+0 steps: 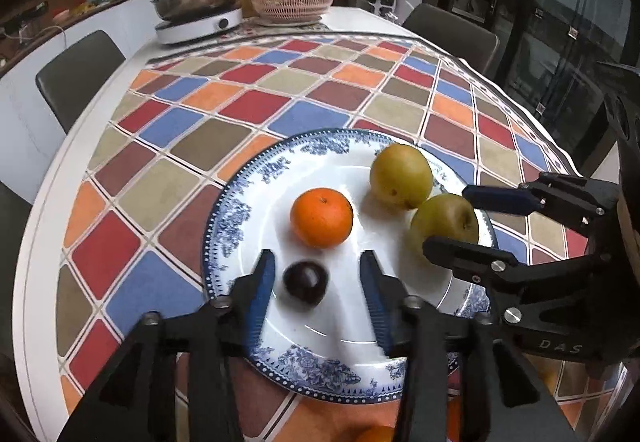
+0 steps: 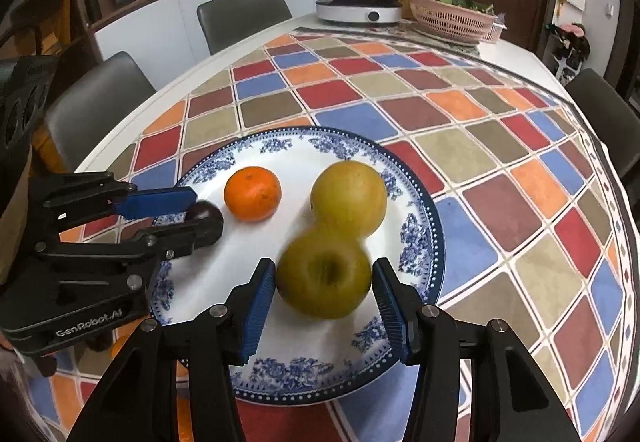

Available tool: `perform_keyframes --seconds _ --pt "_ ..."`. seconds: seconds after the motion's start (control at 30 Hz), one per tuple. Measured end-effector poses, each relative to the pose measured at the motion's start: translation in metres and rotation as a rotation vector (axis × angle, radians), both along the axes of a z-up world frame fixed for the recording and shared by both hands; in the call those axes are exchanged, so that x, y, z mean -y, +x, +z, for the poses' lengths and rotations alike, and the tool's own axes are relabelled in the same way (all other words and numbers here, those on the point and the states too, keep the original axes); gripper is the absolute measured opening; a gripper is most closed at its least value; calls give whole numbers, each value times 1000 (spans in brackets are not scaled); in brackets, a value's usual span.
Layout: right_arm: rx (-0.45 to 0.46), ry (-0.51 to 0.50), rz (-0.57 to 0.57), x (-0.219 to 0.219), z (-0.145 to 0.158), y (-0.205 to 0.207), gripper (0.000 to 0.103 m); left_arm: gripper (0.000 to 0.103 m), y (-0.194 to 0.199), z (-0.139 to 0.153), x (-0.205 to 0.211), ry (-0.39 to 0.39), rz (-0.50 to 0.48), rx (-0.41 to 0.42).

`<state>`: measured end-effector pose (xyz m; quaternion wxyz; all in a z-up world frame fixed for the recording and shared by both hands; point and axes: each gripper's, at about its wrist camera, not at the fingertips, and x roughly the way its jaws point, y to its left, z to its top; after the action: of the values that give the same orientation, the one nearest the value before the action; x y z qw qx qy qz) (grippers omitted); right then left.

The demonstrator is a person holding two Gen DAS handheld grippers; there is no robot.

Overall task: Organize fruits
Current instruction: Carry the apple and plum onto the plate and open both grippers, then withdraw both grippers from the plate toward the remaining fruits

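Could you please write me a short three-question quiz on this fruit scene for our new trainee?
1. True or false: the left gripper is shut on the dark plum.
2. Which fruit sits between the right gripper's fingers? A) the orange B) the nearer green pear C) the plum
3. Fill in: all four fruits lie on the blue-patterned ____.

Key
1. False: both fingers stand apart from the plum.
2. B; it touches the farther green pear.
3. plate
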<state>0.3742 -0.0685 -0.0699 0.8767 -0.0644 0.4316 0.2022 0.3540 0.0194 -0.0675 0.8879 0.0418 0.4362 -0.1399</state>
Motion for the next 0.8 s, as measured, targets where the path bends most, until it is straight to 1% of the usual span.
perform_keyframes --seconds 0.03,0.07,0.23,0.33,0.47,0.53,0.63,0.8 --pt "12 0 -1 1 2 -1 59 45 -2 2 -1 4 6 8" --pt "31 -2 -4 1 6 -3 60 45 -5 5 -2 13 17 11" --pt "79 -11 -34 6 23 -14 60 46 -26 20 -7 9 52 29" --pt "102 -4 -43 10 34 -26 60 51 -42 31 -6 23 64 52" --pt "126 10 -51 16 49 -47 60 59 -68 49 -5 19 73 89" --pt "135 14 -53 18 55 -57 60 61 -80 57 -4 16 72 102" --pt "150 24 -63 22 66 -75 68 67 -99 69 -2 14 79 131" --pt "161 40 -81 27 77 -100 68 75 -127 84 -2 17 87 160"
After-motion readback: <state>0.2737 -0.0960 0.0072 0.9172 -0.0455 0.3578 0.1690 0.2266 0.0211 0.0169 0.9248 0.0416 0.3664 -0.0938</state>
